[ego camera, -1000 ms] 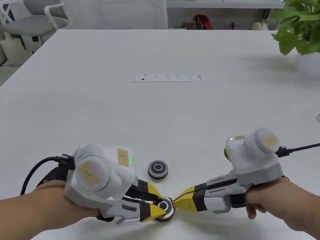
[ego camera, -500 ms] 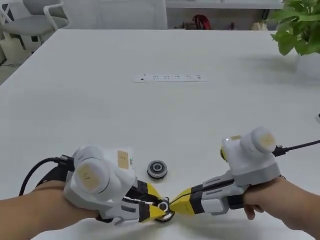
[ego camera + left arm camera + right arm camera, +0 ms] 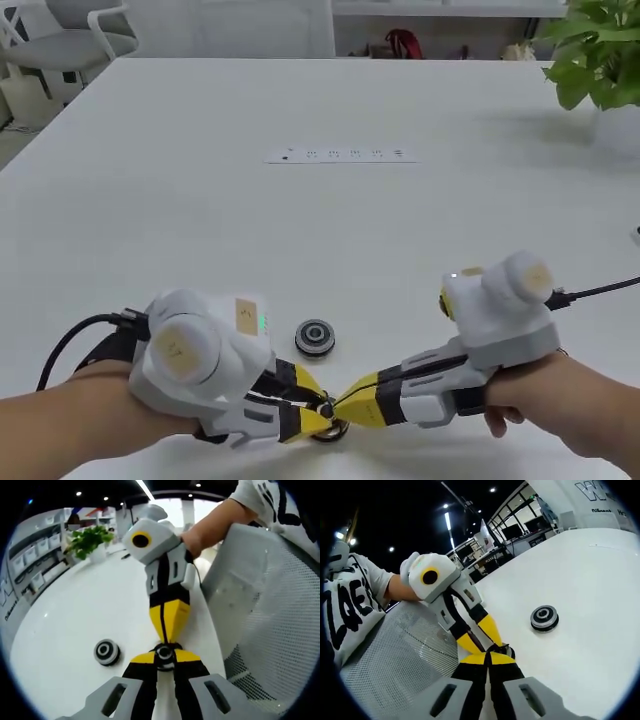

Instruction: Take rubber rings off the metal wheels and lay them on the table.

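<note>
Two wheels show in the head view: the held wheel (image 3: 330, 420) sits between the left gripper (image 3: 319, 416) and right gripper (image 3: 346, 408), low over the surface (image 3: 300, 220), and the second wheel (image 3: 315, 338) lies just beyond. Left gripper view: the left fingers (image 3: 144, 658) clamp the held wheel. Right gripper view: the right fingers (image 3: 475, 661) pinch almost together on its rim.

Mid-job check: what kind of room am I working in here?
Probably an office or lab meeting area: a large white table with a flat white power strip lying on it, a grey office chair with white arms at the far corner, and a leafy green potted plant.
</note>
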Demonstrator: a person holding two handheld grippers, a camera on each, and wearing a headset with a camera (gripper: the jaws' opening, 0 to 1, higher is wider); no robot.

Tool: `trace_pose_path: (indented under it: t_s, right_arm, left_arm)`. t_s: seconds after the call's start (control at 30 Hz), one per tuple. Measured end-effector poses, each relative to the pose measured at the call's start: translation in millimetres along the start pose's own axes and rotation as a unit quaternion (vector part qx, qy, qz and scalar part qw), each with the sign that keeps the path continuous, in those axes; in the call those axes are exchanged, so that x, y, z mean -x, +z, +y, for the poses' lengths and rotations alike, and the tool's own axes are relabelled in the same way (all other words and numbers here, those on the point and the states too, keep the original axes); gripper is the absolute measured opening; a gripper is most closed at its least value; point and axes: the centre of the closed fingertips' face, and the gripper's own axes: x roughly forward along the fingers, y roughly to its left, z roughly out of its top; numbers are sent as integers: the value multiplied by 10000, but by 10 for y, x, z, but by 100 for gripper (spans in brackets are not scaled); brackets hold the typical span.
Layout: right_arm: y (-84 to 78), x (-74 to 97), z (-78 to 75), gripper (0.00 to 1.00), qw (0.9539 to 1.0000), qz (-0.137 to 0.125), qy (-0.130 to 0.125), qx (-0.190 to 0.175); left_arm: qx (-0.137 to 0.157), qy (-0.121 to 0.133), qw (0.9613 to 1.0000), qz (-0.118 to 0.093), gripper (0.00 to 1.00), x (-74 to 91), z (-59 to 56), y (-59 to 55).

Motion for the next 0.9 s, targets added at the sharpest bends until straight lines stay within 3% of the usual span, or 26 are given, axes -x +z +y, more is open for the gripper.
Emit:
trace_pose_path:
  t_s: [0.23,0.37,0.73,0.83,0.9]
  right_arm:
    - [38,7,19,0,9995,-187,117,-239]
    - [-7,24,-79,0,9999,-44,-146,-41]
    - [1,43,-114,0,9997,-121,-209,-72]
    - [10,40,-109,0,9997,-127,-198,-78]
    - [16,39,-107,0,9997,-129,-192,-82]
  left_arm:
    - [7,-8,10000,-46,11,0,-1,2]
    - [-42,11,10000,-43,12,-1,-1,5]
    - [-273,38,9996,-86,14,-3,4,21]
    - [-290,-31,9995,-100,15,23,-7,22]
    - [-235,-145,9995,-128,21,36,-45,20]
